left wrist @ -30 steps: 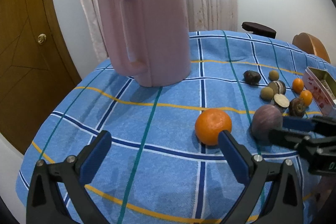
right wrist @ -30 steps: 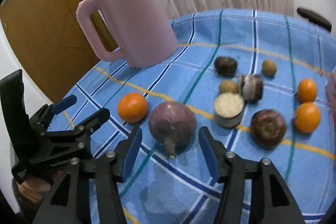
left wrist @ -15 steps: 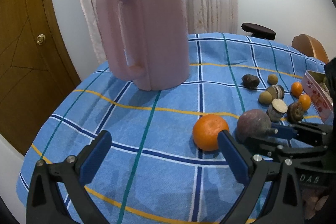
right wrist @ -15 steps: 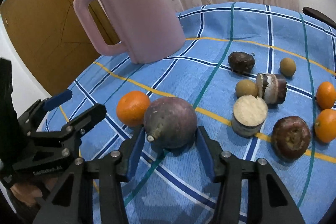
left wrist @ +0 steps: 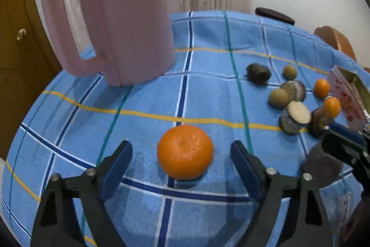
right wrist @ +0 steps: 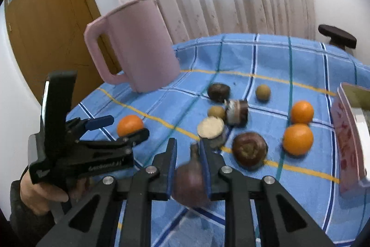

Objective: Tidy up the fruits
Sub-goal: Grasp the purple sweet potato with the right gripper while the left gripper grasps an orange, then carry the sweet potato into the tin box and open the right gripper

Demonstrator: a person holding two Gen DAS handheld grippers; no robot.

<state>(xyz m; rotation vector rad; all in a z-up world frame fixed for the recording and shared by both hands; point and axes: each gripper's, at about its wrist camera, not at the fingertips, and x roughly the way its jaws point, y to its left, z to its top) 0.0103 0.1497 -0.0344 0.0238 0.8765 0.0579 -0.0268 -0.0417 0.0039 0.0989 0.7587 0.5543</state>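
Note:
My left gripper (left wrist: 181,149) is open with an orange (left wrist: 185,151) resting on the blue checked tablecloth (left wrist: 143,94) between its fingers, apart from both. That orange also shows in the right wrist view (right wrist: 130,124). My right gripper (right wrist: 187,154) is shut on a purple passion fruit (right wrist: 190,179) and holds it above the cloth, stem pointing forward. The passion fruit shows at the right of the left wrist view (left wrist: 320,167). The left gripper also shows in the right wrist view (right wrist: 120,129).
A tall pink jug (left wrist: 115,15) stands at the back left. Several small fruits lie at the right: two oranges (right wrist: 298,139), brown and cut fruits (right wrist: 249,148), round tan ones (right wrist: 263,92). A red-patterned box (right wrist: 346,138) stands at the far right.
My right gripper has closed on the passion fruit and lifted it up and back from the cloth. My left gripper has moved forward so the orange lies between its fingers.

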